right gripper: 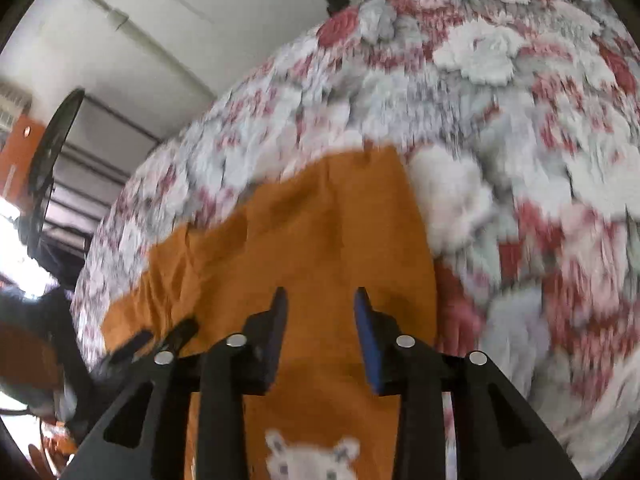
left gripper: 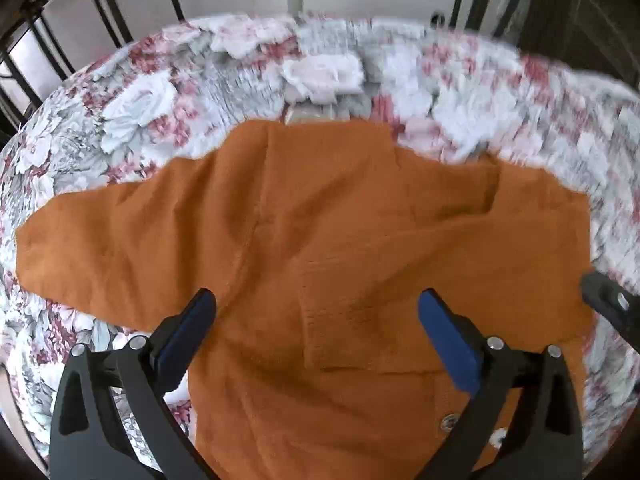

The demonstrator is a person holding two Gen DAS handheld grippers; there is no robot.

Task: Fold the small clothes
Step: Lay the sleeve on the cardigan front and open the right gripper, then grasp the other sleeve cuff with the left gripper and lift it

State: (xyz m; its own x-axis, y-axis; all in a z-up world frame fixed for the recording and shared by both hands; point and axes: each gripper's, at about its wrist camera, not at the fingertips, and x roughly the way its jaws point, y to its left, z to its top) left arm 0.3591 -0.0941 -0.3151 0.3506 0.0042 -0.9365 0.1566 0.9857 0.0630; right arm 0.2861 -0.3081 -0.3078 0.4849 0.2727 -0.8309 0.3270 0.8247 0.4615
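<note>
A small orange shirt [left gripper: 320, 216] lies spread on a floral cloth [left gripper: 152, 92]. One sleeve reaches left; a pocket and a metal snap [left gripper: 447, 422] show near the front. My left gripper [left gripper: 316, 312] hovers over the shirt body, wide open and empty. My right gripper [right gripper: 320, 300] is open with a narrower gap, over the shirt [right gripper: 304, 236] near its right edge, empty. A white animal print [right gripper: 312, 460] shows on the shirt below it. The right gripper's tip shows in the left wrist view [left gripper: 612, 300] at the shirt's right sleeve.
The floral cloth [right gripper: 500, 140] covers the whole work surface. Black metal bars [left gripper: 104, 12] and a white wall stand behind the far edge. A dark round fan-like object [right gripper: 52, 160] stands at the left in the right wrist view.
</note>
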